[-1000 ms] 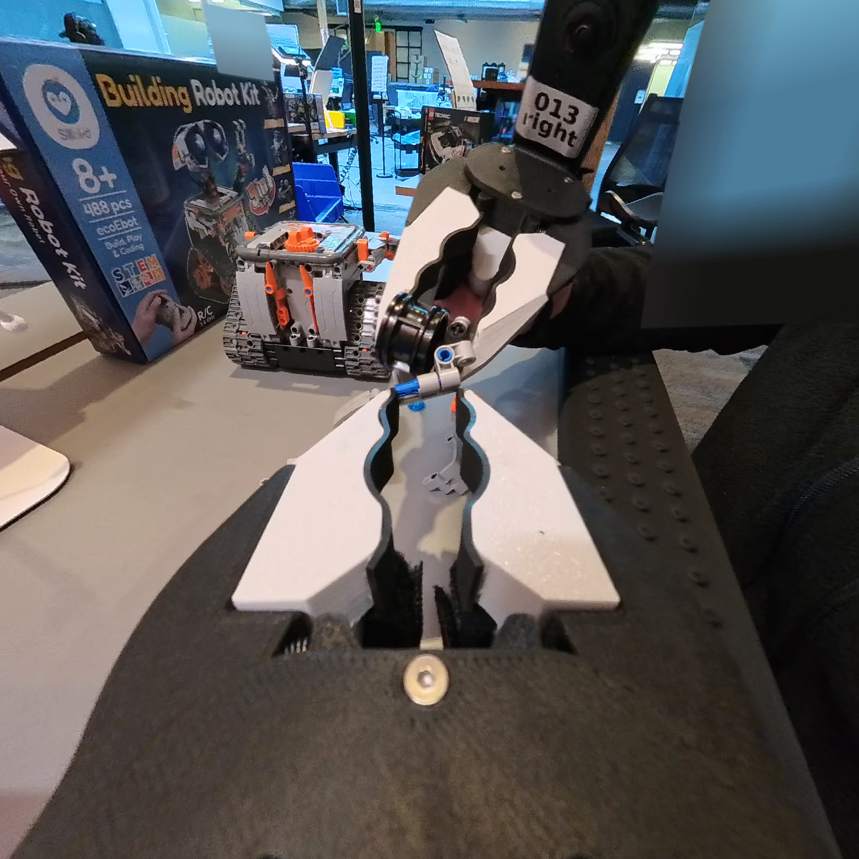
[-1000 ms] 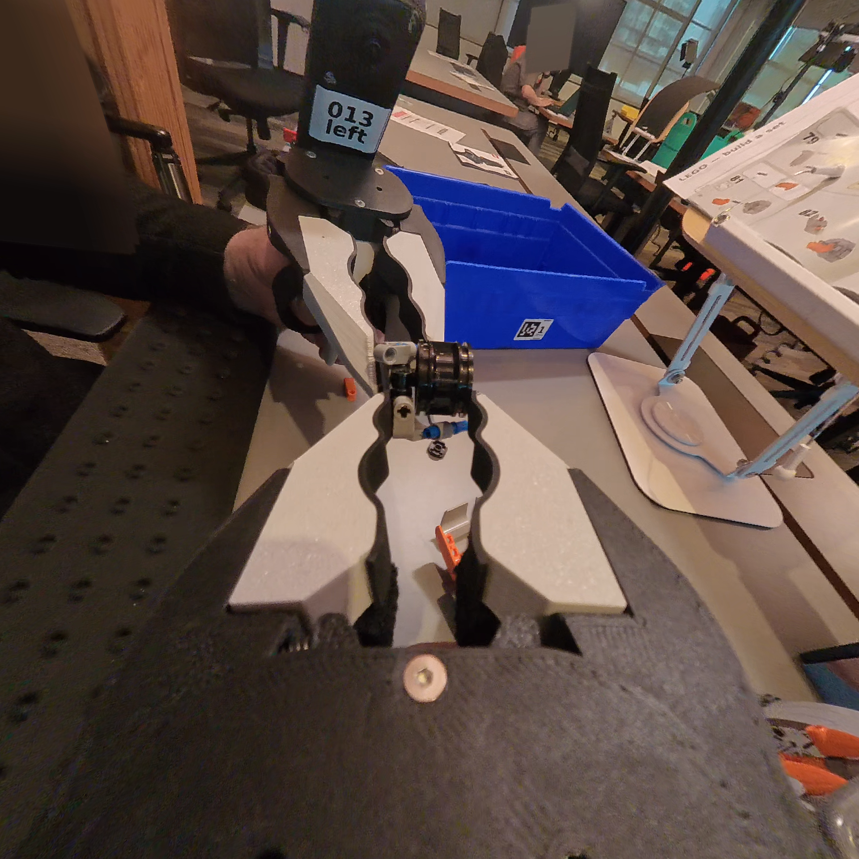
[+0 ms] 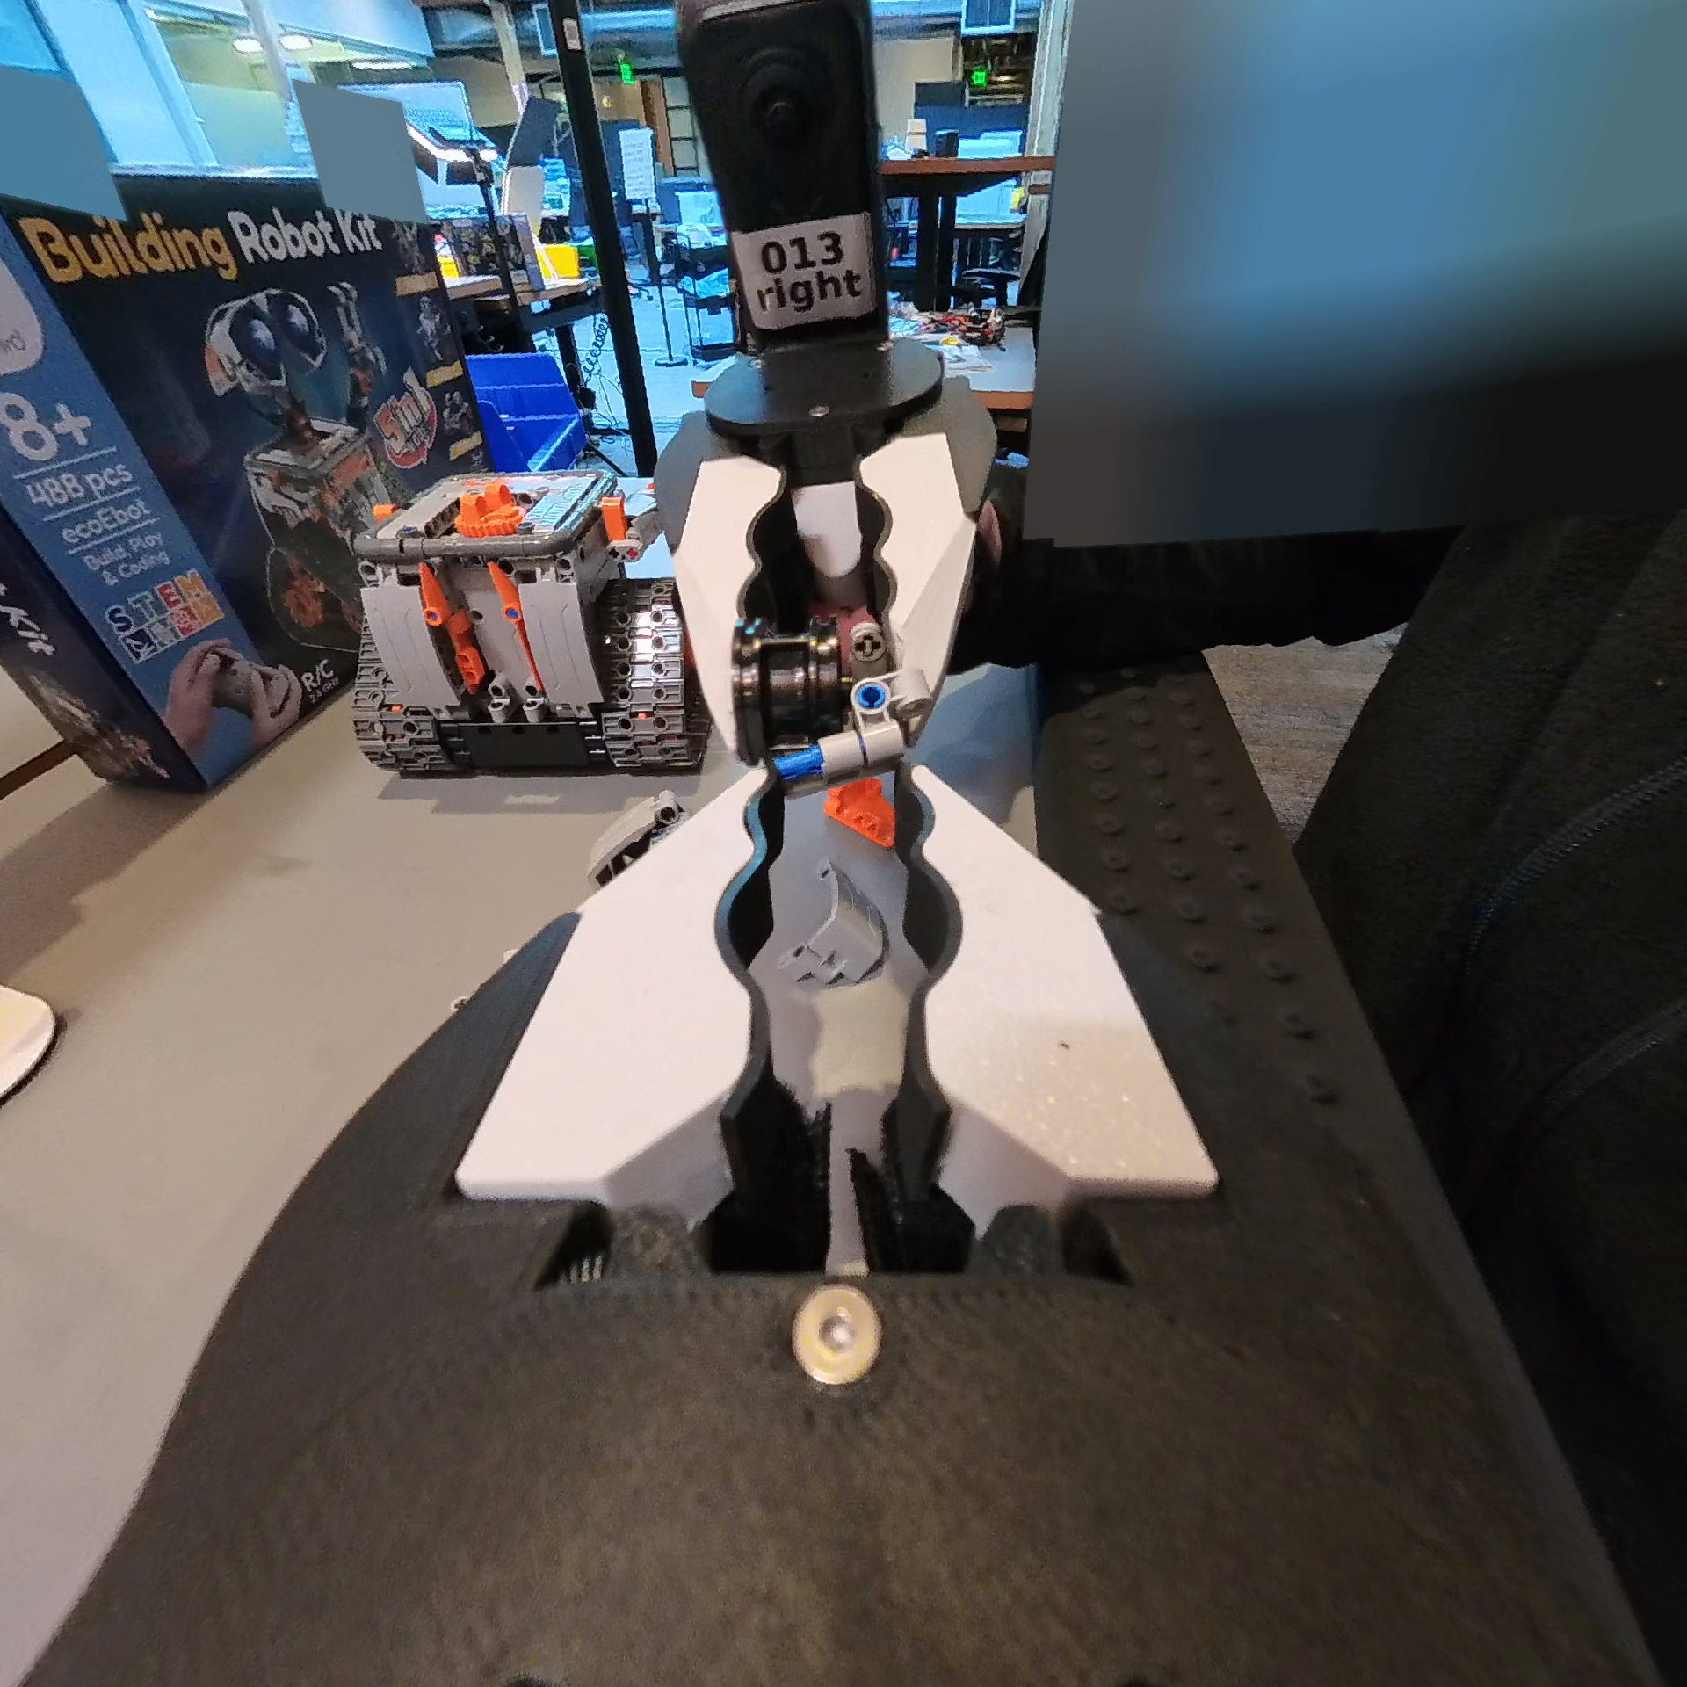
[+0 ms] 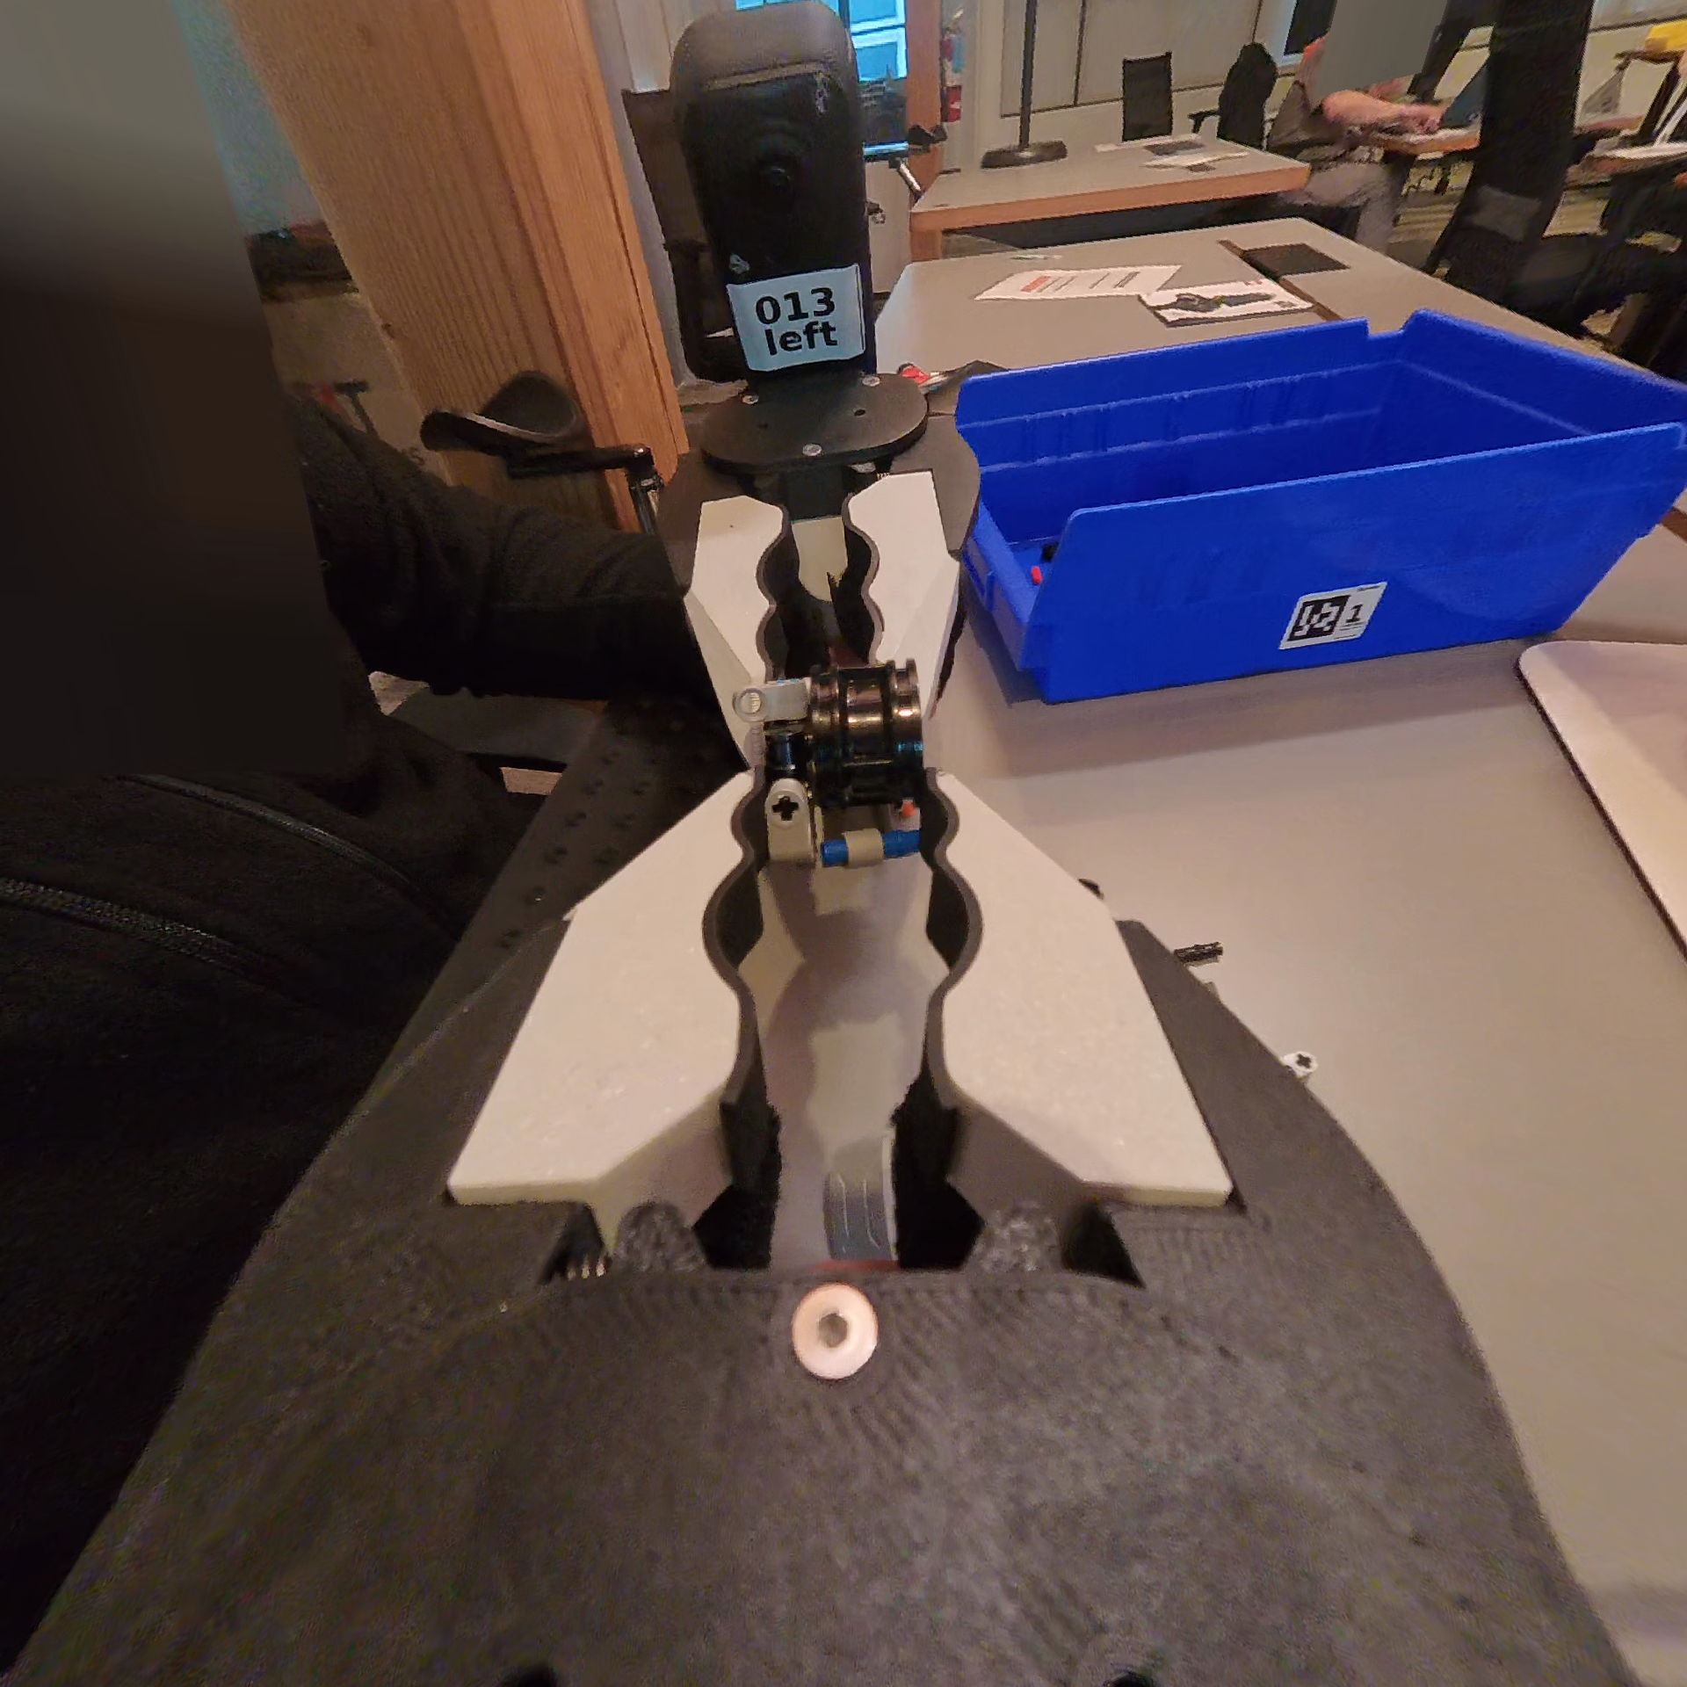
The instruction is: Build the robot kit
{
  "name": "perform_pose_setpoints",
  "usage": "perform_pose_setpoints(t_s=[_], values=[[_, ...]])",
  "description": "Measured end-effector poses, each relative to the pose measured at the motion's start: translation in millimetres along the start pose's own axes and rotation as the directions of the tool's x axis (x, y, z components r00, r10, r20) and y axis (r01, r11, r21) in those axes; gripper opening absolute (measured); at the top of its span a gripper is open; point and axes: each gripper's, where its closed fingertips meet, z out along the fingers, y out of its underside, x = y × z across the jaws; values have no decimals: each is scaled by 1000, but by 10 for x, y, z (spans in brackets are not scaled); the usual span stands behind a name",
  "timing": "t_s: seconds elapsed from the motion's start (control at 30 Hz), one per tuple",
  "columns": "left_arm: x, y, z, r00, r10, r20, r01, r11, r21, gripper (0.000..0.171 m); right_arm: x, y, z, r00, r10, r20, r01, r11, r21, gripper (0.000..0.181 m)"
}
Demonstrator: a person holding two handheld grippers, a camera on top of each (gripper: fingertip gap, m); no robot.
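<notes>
A small brick assembly [image 3: 803,694], made of a black wheel, grey connectors and a blue pin, hangs above the grey table between two grippers that face each other tip to tip. My left gripper [image 3: 835,785] is closed on its lower end by the blue pin. My right gripper [image 4: 840,794] is closed on the same assembly [image 4: 849,749] from the opposite side. Each gripper also shows in the other's view, the right one [image 3: 826,721] and the left one [image 4: 835,712]. A person's dark sleeves hold both.
A tracked brick robot [image 3: 511,630] and its kit box [image 3: 183,456] stand at the left. An orange piece [image 3: 858,812] and a grey curved piece [image 3: 835,931] lie under the fingers. A blue bin [image 4: 1324,511], a white stand base [image 4: 1625,776] and a black perforated mat [image 3: 1187,867] are nearby. Only a small space, under 4 cm, lies between the two pairs of fingers. The grey curved piece [image 3: 835,931] is about 11 cm from both grippers' fingertips.
The right gripper has swung from a tilt to upright and now lines up straight with the left one. The assembly turned with it and stays held between the tips.
</notes>
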Motion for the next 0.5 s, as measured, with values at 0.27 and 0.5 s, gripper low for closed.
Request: perform_pose_setpoints(t_s=[0.27, 0.5], values=[[-37, 13, -12, 999, -34, 2, 34, 999, -1, 21, 56, 36, 21, 1000, 10, -29, -10, 1000, -17, 31], [-92, -4, -37, 997, -82, 7, 82, 996, 19, 21, 108, 31, -2, 994, -59, -93, 55, 997, -50, 36]])
